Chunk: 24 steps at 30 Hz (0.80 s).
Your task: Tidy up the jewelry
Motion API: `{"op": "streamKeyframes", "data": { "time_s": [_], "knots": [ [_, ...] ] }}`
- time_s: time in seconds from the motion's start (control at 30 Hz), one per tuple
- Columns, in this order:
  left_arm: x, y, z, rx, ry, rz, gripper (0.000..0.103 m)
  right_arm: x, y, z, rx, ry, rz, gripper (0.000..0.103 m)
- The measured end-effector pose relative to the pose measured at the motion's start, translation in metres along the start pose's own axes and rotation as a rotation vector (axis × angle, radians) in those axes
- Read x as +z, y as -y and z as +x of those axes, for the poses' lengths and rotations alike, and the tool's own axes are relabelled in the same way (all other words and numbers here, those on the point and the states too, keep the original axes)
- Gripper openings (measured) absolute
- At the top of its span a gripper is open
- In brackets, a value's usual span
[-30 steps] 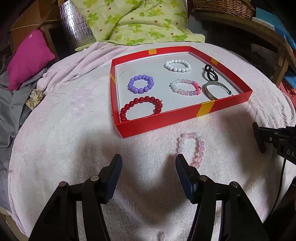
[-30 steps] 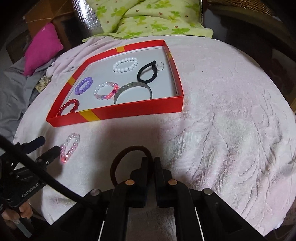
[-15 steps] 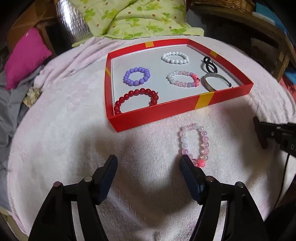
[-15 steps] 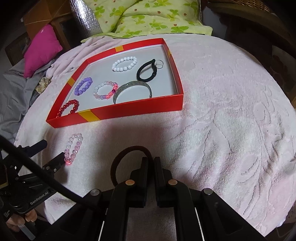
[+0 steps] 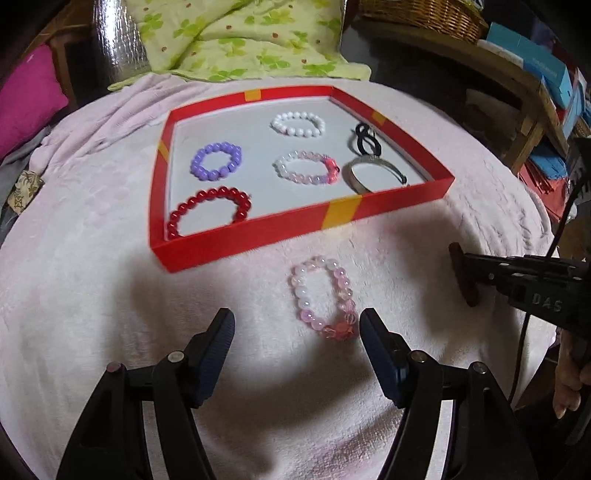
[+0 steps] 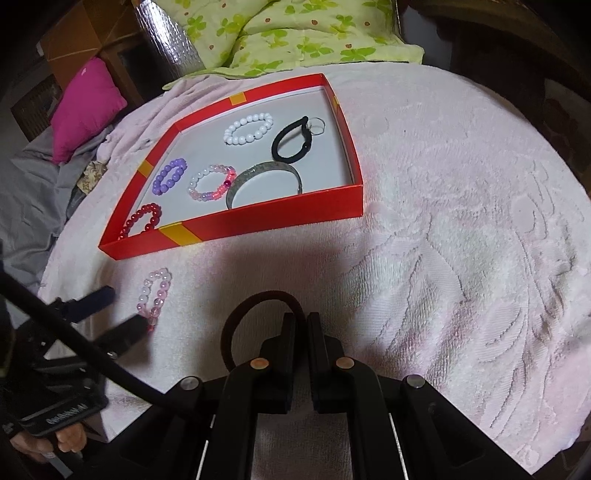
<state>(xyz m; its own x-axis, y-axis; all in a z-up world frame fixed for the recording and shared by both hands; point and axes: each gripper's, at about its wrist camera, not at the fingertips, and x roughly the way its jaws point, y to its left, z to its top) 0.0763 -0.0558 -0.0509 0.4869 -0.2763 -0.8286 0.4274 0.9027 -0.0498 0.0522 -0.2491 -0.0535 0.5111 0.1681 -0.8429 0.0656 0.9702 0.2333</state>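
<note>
Left wrist view, round glossy pink bracelet [image 5: 324, 297], fuzzy towel [image 5: 92, 280]

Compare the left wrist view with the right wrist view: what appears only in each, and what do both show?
Only the left wrist view shows the wicker basket and blue boxes behind the table.

Only the right wrist view shows the dark brown hair tie as a whole loop in the shut right gripper, plus the small silver ring.

Both show the red tray of bracelets, and the pale pink bracelet lying outside it before the open left gripper.
</note>
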Motion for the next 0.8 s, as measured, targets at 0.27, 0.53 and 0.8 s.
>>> {"op": "streamKeyframes", "data": {
  "time_s": [0.27, 0.53, 0.8],
  "knots": [
    [0.002, 0.008, 0.004, -0.068, 0.017, 0.021, 0.04, -0.001, 0.004, -0.001, 0.031, -0.008, 0.018, 0.008],
    [0.0, 0.005, -0.003, -0.119, 0.05, 0.02, 0.008, 0.002, 0.014, -0.008, 0.11, -0.005, 0.086, 0.009],
    [-0.001, -0.001, -0.01, -0.128, 0.059, 0.009, 0.008, 0.001, -0.007, 0.0, 0.06, 0.002, 0.024, 0.029]
  ]
}}
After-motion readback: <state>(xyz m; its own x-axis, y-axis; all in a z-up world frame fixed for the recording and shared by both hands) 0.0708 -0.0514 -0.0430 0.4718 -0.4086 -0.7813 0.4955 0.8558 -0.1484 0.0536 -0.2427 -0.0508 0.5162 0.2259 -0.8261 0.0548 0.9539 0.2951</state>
